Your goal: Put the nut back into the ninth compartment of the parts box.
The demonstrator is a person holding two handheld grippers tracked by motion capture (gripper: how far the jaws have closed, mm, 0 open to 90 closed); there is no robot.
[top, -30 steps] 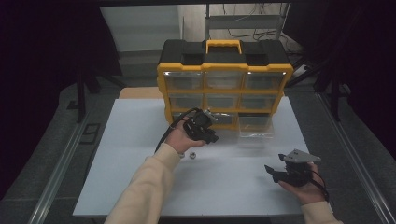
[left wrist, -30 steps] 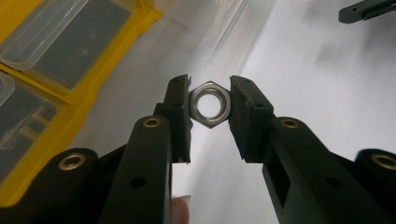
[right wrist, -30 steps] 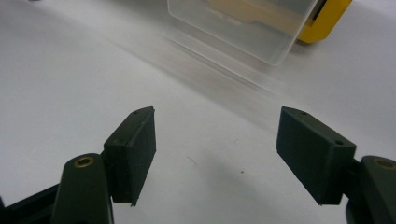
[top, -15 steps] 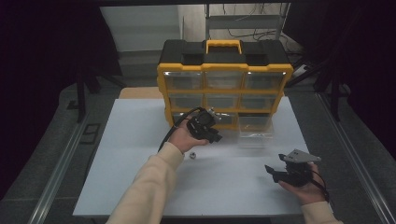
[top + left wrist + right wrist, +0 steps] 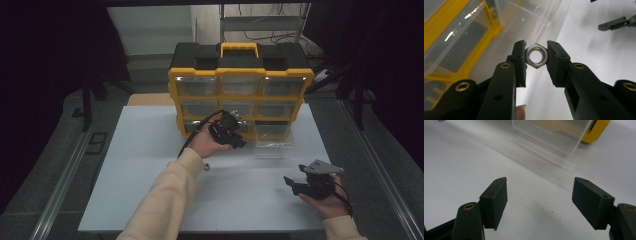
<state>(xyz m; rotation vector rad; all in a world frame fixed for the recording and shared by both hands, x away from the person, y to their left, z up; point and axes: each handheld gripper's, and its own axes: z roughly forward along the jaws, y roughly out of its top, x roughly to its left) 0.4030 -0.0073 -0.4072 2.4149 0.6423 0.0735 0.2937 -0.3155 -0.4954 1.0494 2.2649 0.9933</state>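
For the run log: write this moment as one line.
left gripper: shut on nut, near open drawer | right gripper: open, holding nothing, over table | organizer: upright at back

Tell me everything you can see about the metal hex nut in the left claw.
The small silver metal hex nut is six-sided with a round hole through its middle and a shiny, smooth face. It is pinched by two opposite sides between the black pads of the left claw, held clear above the white table, its open face toward the camera. Behind it stands a pulled-out clear plastic drawer of the yellow and black organiser. Nothing but the pads touches it.
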